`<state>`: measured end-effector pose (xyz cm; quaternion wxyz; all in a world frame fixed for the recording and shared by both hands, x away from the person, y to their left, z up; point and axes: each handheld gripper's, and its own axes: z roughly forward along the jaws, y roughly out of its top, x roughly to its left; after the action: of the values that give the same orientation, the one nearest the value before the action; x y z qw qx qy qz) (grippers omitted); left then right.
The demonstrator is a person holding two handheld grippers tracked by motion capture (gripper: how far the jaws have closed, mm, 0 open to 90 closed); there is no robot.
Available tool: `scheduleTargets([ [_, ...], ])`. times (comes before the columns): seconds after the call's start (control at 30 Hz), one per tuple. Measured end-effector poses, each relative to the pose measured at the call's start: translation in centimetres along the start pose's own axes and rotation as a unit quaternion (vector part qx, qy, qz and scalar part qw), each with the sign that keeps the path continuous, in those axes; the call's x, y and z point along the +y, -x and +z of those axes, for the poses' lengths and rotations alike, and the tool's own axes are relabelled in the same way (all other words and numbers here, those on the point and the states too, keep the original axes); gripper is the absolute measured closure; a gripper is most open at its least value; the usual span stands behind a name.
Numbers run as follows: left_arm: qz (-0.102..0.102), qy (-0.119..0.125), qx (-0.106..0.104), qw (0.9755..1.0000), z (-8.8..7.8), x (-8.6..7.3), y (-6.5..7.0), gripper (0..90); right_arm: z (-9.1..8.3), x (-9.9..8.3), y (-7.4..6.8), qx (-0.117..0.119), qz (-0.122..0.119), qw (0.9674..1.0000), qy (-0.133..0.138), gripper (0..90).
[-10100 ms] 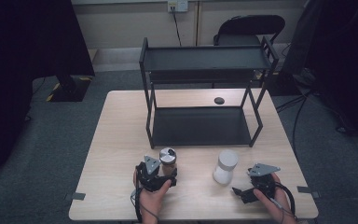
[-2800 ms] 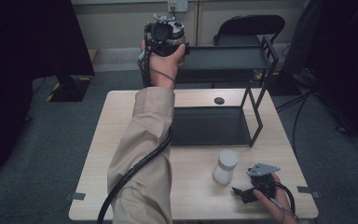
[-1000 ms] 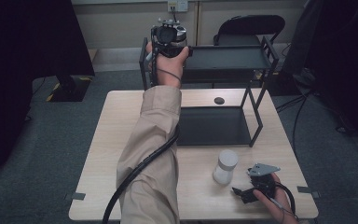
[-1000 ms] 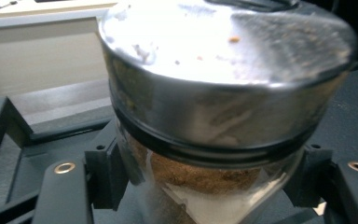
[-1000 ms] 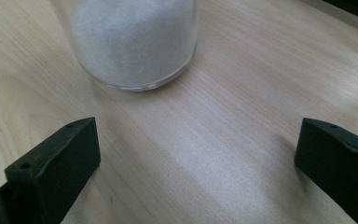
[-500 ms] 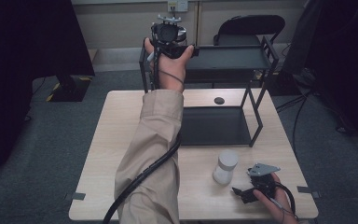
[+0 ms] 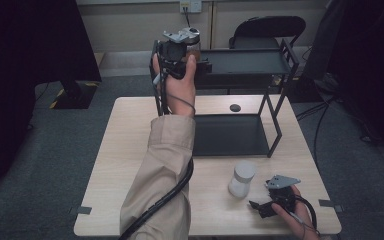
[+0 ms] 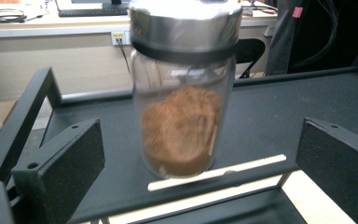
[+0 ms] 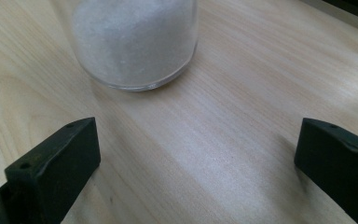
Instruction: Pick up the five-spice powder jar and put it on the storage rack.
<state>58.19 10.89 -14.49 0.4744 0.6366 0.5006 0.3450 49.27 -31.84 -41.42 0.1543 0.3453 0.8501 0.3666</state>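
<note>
Brown powder half fills the glass jar point(image 7: 192, 46) on the rack's top shelf point(image 7: 245, 62), in the high view just beside the left hand-held gripper point(image 7: 182, 50). From the left gripper view, its jaws, having just opened, stand wide, clear of the jar point(image 8: 182, 88). In the right gripper view, the right hand-held gripper point(image 9: 196, 158) gapes wide over the bench point(image 9: 242, 116), near that white jar point(image 9: 135, 42).

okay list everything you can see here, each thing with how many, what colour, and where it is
jar of brown powder: one, clear glass, silver lid, on the rack's top shelf
jar of white powder: one, white, on the table near the right gripper
rack: one, black, two shelves, at the table's far side
table: one, light wood
disc: one, small, black, on the table behind the rack
chair: one, black, beyond the rack
left gripper: jaws just opened, apart from the brown jar
right gripper: open, on the table
</note>
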Motion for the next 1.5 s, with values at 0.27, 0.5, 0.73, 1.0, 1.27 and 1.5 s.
scheduleTargets([
  [0.27, -0.012, -0.001, -0.005, 0.9999, -1.1, -2.1, -0.4, 1.5, 0.0, 0.0, 0.0, 0.0, 0.0, 1.0, 0.0, 0.0],
  [0.5, -0.017, -0.003, -0.009, 0.9998, -1.4, -4.5, -0.9, 1.9, 0.0, 0.0, 0.0, 0.0, 0.001, 1.0, 0.0, 0.0],
  [0.73, -0.023, -0.009, -0.004, 0.9997, -1.4, -7.0, -1.2, 1.9, 0.0, 0.0, 0.0, 0.0, 0.001, 1.0, 0.0, 0.0],
  [1.0, -0.026, -0.008, -0.016, 0.9995, -1.3, -9.8, -1.2, 2.3, 0.0, 0.0, 0.0, 0.0, 0.001, 1.0, 0.0, 0.0],
  [1.27, -0.028, -0.013, -0.03, 0.9991, -1.0, -12.6, -1.0, 2.2, 0.0, 0.0, 0.0, 0.0, 0.001, 1.0, 0.001, 0.0],
  [1.5, -0.038, -0.019, -0.031, 0.9986, -0.8, -15.2, -0.9, 2.3, 0.0, 0.0, 0.0, 0.0, 0.001, 1.0, 0.001, 0.0],
])
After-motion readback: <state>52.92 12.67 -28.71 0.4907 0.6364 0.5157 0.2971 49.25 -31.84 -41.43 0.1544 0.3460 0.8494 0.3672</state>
